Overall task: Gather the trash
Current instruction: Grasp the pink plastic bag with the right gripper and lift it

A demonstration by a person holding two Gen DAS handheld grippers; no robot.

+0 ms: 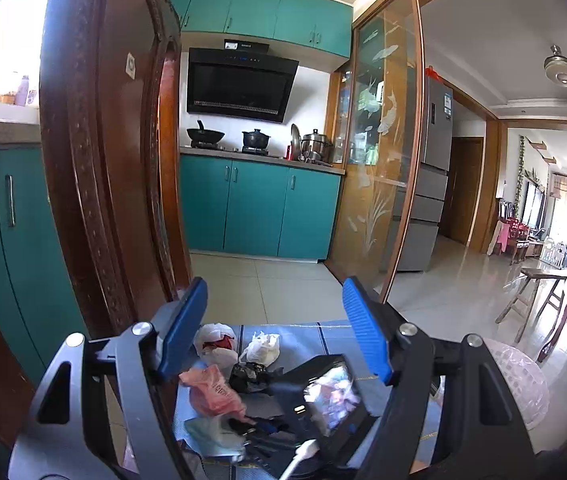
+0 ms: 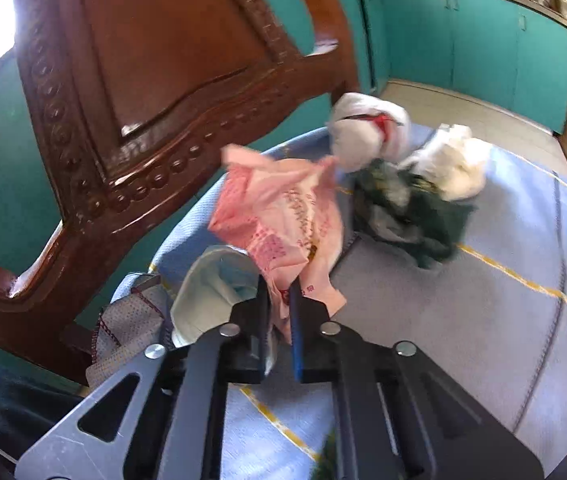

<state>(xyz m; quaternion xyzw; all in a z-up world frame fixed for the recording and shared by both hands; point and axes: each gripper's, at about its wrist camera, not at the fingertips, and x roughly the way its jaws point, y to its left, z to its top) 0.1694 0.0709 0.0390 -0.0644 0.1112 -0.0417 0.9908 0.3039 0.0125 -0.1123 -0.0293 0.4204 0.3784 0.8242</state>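
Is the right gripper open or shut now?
Shut. The right gripper has its fingers pressed close on a fold of the pink bag, with only the plastic between them.

A counter (image 2: 483, 320) under a blue cloth with yellow lines fills the lower right of the frame. On it lie a pink bag (image 2: 283, 216), a dark green bag (image 2: 411, 208), two white bags (image 2: 367, 128) at upper centre.
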